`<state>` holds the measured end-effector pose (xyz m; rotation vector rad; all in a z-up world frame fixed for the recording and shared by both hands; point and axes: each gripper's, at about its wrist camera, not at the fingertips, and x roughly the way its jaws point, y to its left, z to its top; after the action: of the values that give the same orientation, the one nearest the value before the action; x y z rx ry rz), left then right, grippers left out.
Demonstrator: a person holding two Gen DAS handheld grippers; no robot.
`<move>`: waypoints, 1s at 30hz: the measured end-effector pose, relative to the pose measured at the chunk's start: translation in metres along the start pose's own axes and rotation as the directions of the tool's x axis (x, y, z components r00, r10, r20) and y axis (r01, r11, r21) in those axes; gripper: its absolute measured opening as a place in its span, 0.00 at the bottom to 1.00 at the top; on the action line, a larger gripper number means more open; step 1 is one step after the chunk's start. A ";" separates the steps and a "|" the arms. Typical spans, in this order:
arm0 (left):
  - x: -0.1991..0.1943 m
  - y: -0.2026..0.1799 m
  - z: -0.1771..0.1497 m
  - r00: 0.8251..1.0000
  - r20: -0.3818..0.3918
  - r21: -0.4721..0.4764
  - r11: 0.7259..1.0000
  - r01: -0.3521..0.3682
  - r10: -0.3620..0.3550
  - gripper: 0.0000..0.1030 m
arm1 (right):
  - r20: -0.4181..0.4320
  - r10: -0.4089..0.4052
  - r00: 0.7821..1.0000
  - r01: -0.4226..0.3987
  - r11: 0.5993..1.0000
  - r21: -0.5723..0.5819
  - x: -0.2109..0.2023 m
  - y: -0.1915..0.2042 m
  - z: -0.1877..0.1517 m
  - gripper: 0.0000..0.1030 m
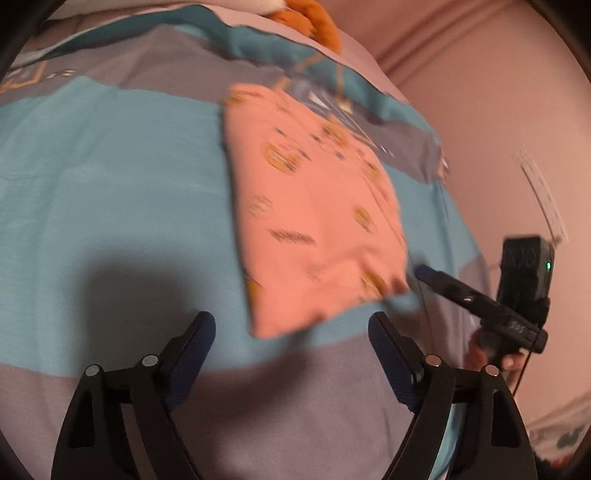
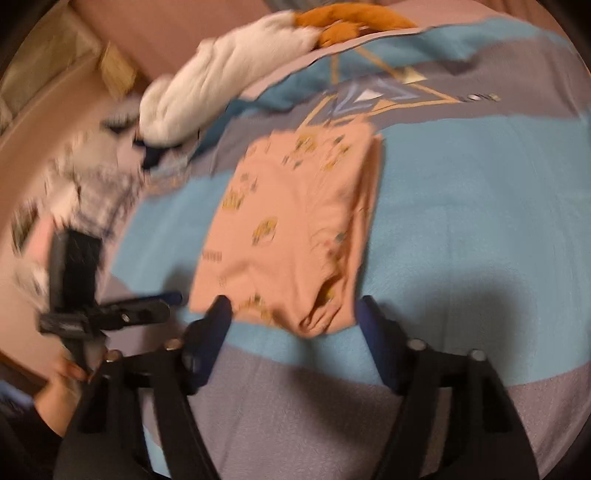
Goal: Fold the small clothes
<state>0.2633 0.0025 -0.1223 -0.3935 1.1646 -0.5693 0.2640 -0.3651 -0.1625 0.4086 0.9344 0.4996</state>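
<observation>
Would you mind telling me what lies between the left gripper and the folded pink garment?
Only bare bedspread: the left wrist view shows nothing between the left gripper and the pink garment.

Salmon-pink folded garment (image 1: 314, 206) dotted with small yellow-and-dark prints; bedcover (image 1: 110, 177) banded in teal blue and greyish lilac, with a gold-lined triangle motif; white fluffy cloth (image 2: 221, 77) beside an orange plush piece (image 2: 354, 18); black grippers with dark blue finger pads (image 1: 391, 358).
</observation>
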 end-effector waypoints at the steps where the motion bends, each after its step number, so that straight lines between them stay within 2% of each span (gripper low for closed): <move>1: 0.000 0.006 0.003 1.000 0.005 -0.029 0.999 0.012 -0.012 0.81 | 0.007 0.014 1.000 -0.015 0.999 0.038 -0.001 -0.005 0.001 0.70; 3: 0.004 0.015 0.013 0.998 0.009 -0.084 0.995 0.059 -0.059 0.81 | 0.015 0.053 0.998 -0.054 0.988 0.144 0.004 -0.020 0.009 0.70; 5: 0.013 0.023 0.024 0.995 0.010 -0.148 0.983 0.104 -0.104 0.81 | 0.025 0.120 0.992 -0.123 0.958 0.258 0.013 -0.036 0.013 0.70; 8: 0.029 0.031 0.039 0.988 0.008 -0.225 0.962 0.155 -0.157 0.81 | 0.033 0.148 0.989 -0.150 0.929 0.338 0.023 -0.045 0.019 0.70; 11: 0.042 0.029 0.054 0.985 0.014 -0.240 0.955 0.172 -0.173 0.81 | 0.024 0.152 0.988 -0.151 0.925 0.348 0.034 -0.043 0.027 0.70; 19: 0.058 0.026 0.074 0.986 0.027 -0.200 0.966 0.165 -0.163 0.81 | -0.023 0.174 0.984 -0.157 0.933 0.324 0.068 -0.039 0.056 0.65; 22: 0.063 0.024 0.076 0.988 0.039 -0.202 0.968 0.152 -0.147 0.81 | -0.031 0.179 0.983 -0.160 0.935 0.318 0.083 -0.039 0.066 0.59; 25: 0.068 0.020 0.080 0.992 0.042 -0.188 0.974 0.123 -0.117 0.81 | -0.032 0.156 0.987 -0.139 0.942 0.305 0.092 -0.037 0.071 0.47; 28: 0.071 0.008 0.078 0.999 0.030 -0.135 0.990 0.032 -0.028 0.77 | -0.029 0.127 0.991 -0.114 0.953 0.282 0.096 -0.033 0.073 0.40; 30: 0.072 0.001 0.076 0.999 0.027 -0.085 0.995 -0.044 0.046 0.68 | -0.027 0.096 0.995 -0.086 0.964 0.253 0.095 -0.029 0.072 0.35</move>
<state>0.3553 -0.0408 -0.1496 -0.4458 1.1691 -0.4747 0.3778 -0.3426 -0.2015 0.6768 1.0244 0.4748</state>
